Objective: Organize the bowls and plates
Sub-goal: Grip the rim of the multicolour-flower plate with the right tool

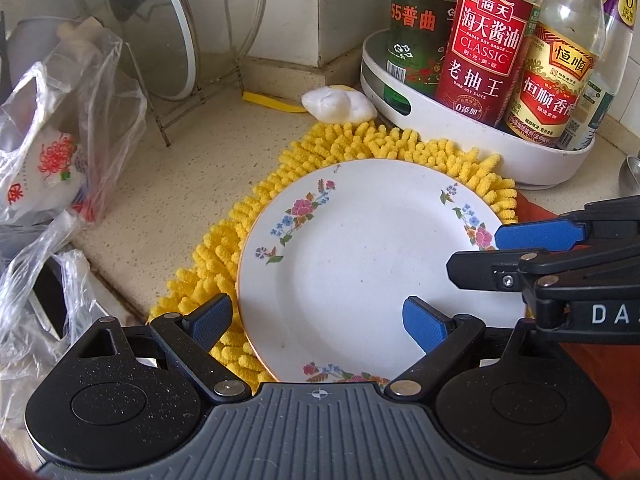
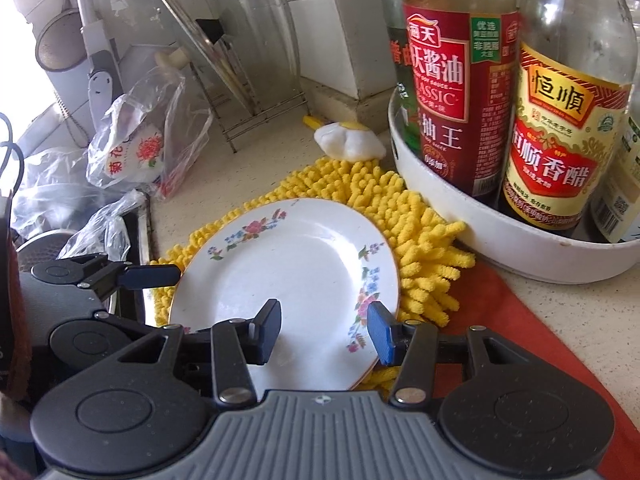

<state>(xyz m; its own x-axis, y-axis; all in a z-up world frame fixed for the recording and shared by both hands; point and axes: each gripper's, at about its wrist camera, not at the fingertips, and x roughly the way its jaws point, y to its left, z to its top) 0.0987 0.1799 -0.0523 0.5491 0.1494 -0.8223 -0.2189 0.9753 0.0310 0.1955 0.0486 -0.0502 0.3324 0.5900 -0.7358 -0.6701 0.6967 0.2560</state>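
Two grippers hover over one flowered plate [image 1: 360, 256] on a yellow mat [image 1: 224, 248]: left gripper [image 1: 320, 322] wide open, right gripper [image 2: 324, 332] half open, neither gripping.

You see a white round ceramic plate [image 1: 372, 264] with pink-blue floral sprigs, on a yellow shaggy chenille mat [image 1: 256, 208]; red-labelled soy sauce bottle [image 1: 484, 40].

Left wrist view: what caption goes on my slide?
Open left claw hovers over flowered plate on yellow mat.
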